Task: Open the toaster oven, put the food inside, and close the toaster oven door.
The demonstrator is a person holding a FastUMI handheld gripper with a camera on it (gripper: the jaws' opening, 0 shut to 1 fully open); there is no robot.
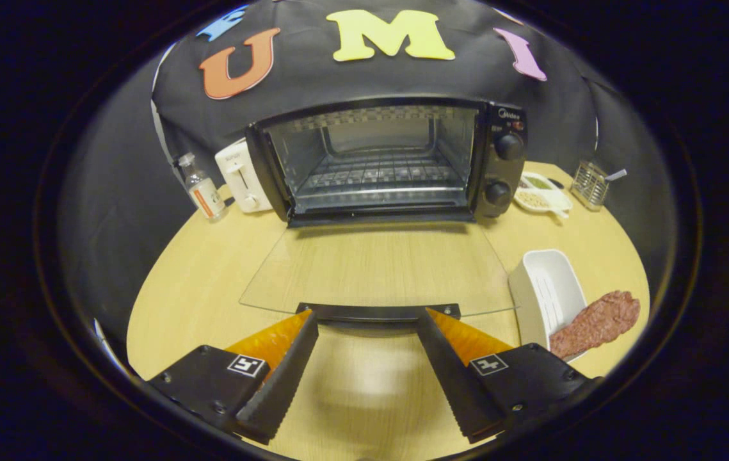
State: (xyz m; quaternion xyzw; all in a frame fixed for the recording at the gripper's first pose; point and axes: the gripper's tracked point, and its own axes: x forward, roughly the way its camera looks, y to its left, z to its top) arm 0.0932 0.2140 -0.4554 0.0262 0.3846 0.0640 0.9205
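Food (594, 323), a reddish-brown slab of meat, lies in a white dish (546, 291) on the wooden table (198, 282), off to the right of the gripper (367, 320) and apart from it. The toaster oven (386, 160) stands beyond, its glass door (374, 272) folded flat toward the fingers, whose tips sit just at the door's dark handle (380, 312). The fingers are spread wide and grip nothing. Opening looks done, so the step in hand is likely the pickup: swing right clear of the door edge, come down over the meat with the fingers astride its narrow width, and close gently, since a soft slab may sag or slip. The wire rack (377, 173) inside looks bare.
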